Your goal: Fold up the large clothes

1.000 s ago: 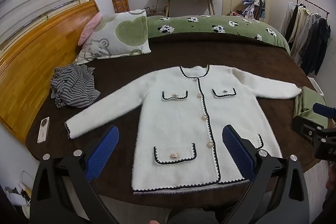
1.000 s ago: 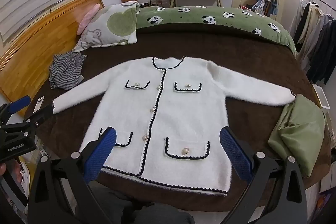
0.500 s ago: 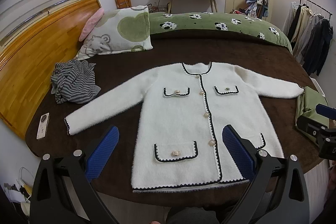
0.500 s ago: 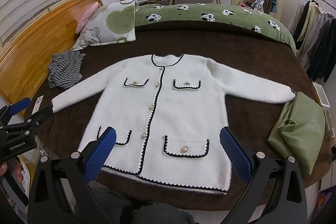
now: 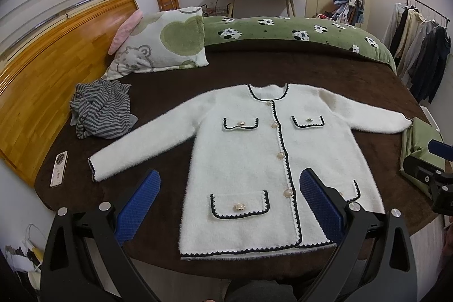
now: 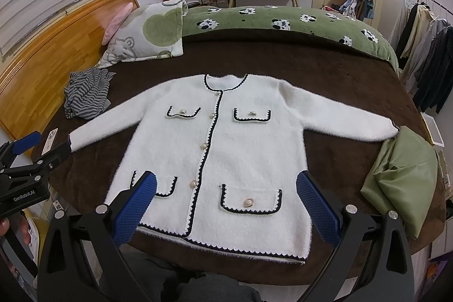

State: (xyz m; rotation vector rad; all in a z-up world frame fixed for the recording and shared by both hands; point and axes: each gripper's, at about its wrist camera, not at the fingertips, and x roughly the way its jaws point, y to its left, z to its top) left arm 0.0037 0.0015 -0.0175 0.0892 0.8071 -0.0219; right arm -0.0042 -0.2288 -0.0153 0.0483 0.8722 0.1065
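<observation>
A white fuzzy cardigan (image 5: 254, 154) with black trim and pearl buttons lies flat and face up on the brown bed cover, sleeves spread out to both sides. It also shows in the right wrist view (image 6: 226, 149). My left gripper (image 5: 229, 203) is open and empty, held above the cardigan's lower left hem. My right gripper (image 6: 225, 203) is open and empty, above the lower right hem. Each gripper shows at the edge of the other's view.
A striped grey garment (image 5: 100, 112) lies crumpled left of the cardigan. A folded green cloth (image 6: 402, 177) lies by the right sleeve. A white remote (image 5: 59, 168) sits near the left edge. A pillow (image 5: 161, 44), green blanket (image 5: 297, 33) and wooden headboard (image 5: 42, 70) lie beyond.
Both grippers have drawn back and risen slightly, so the cardigan sits a little higher in both views. Nothing on the bed has moved.
</observation>
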